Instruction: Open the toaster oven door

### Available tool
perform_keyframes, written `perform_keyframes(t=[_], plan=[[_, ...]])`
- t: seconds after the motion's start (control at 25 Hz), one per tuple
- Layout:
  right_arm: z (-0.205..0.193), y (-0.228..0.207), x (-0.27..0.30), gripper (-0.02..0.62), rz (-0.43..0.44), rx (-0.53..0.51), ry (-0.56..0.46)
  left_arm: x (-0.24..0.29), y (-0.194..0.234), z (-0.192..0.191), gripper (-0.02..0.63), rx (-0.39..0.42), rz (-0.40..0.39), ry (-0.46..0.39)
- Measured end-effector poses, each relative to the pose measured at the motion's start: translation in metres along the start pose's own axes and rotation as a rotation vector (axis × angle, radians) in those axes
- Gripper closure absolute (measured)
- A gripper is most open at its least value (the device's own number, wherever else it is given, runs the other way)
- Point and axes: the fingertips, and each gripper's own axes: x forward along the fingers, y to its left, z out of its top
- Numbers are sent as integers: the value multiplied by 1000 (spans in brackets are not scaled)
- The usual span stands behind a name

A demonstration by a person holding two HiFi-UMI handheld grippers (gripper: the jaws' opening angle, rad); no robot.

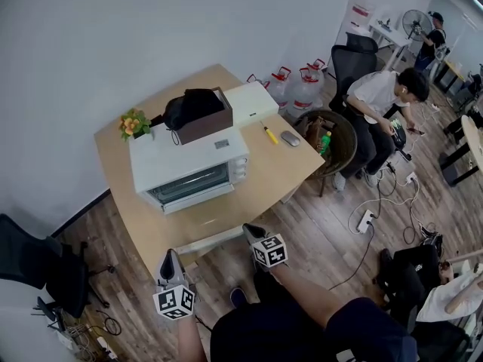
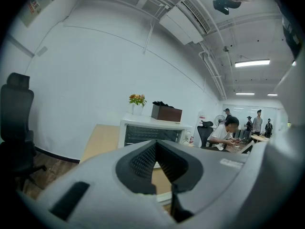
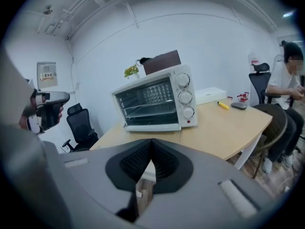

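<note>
**Task object.** The white toaster oven with a glass door (image 1: 189, 169) stands on the light wooden table (image 1: 256, 178), near the table's middle. Its front faces the table's near edge. The door is closed flat against the oven front. In the right gripper view, three white round knobs (image 3: 184, 97) sit in a column to the right of the door.

**Left gripper.** The left gripper (image 1: 170, 256) is held in the air below the near table edge, well apart from the oven. Its own view shows the two black ribbed jaws closed tip to tip, with nothing between them. The oven front shows just above them.

**Right gripper.** The right gripper (image 1: 250, 231) is held near the table edge, also clear of the oven. Its jaws are likewise pressed together and empty.

**Surroundings.**
- A dark brown box (image 1: 205, 124) with a black item on it sits at the oven's rear.
- A small pot of yellow flowers (image 1: 133, 124) stands at the far left corner.
- A flat white box (image 1: 251, 103), a yellow marker (image 1: 269, 134) and a grey mouse (image 1: 290, 138) lie right of the oven.
- A seated person in a white shirt (image 1: 381, 96) is beyond the table.
</note>
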Motion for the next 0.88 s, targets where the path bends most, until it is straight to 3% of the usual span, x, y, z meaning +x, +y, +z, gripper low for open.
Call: perform_keyframes(t=[0.32, 0.88], plan=[[56, 10, -47, 583, -32, -66, -180, -2, -2, 4, 611, 6, -24, -11], [85, 30, -96, 584, -62, -174, -341, -8, -10, 1, 611, 13, -58, -16]])
